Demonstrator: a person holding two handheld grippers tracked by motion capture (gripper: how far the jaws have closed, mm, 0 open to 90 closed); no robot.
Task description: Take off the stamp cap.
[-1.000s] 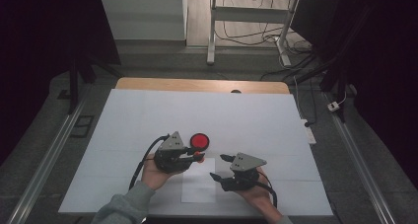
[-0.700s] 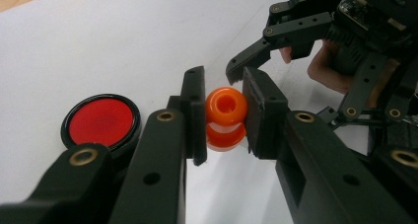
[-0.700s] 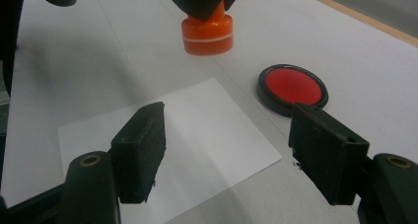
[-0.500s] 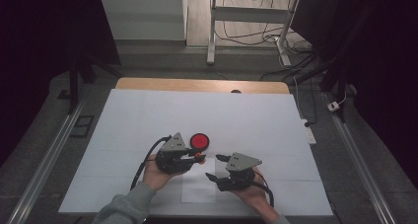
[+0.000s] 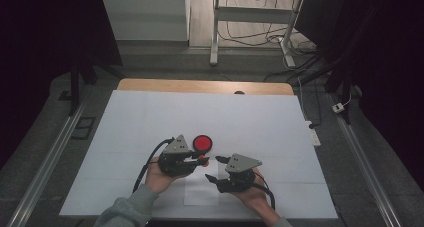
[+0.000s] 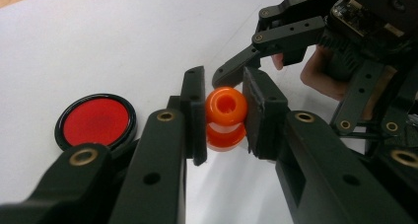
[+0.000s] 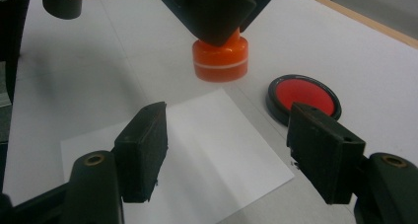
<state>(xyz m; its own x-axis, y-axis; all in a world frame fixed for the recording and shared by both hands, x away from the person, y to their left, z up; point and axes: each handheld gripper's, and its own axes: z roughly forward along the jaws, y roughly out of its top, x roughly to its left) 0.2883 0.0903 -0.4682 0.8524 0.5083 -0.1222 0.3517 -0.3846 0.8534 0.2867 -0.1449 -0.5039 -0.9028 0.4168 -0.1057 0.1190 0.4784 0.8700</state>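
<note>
Low and centre in the high view: left gripper clamped on an orange knob, held in a hand with a grey sleeve coming in from the bottom edge; seen closer in the left gripper view, 2 black pads pressing the orange knob from either side at frame centre, its hollow top facing the camera, lifted off the white table; from the right gripper view, same knob near top centre, wide round base downward, pale band around it, just above the table surface.

Just right of it in the high view: right gripper in the other hand, jaws wide apart and just been closing a little, nothing between them; in its own view, spread over a white paper sheet lying flat on the table.

Close behind the left gripper: red disc with black rim, flat on the table; lower left of the left gripper view; right of centre in the right gripper view, near the knob but apart from it.
</note>
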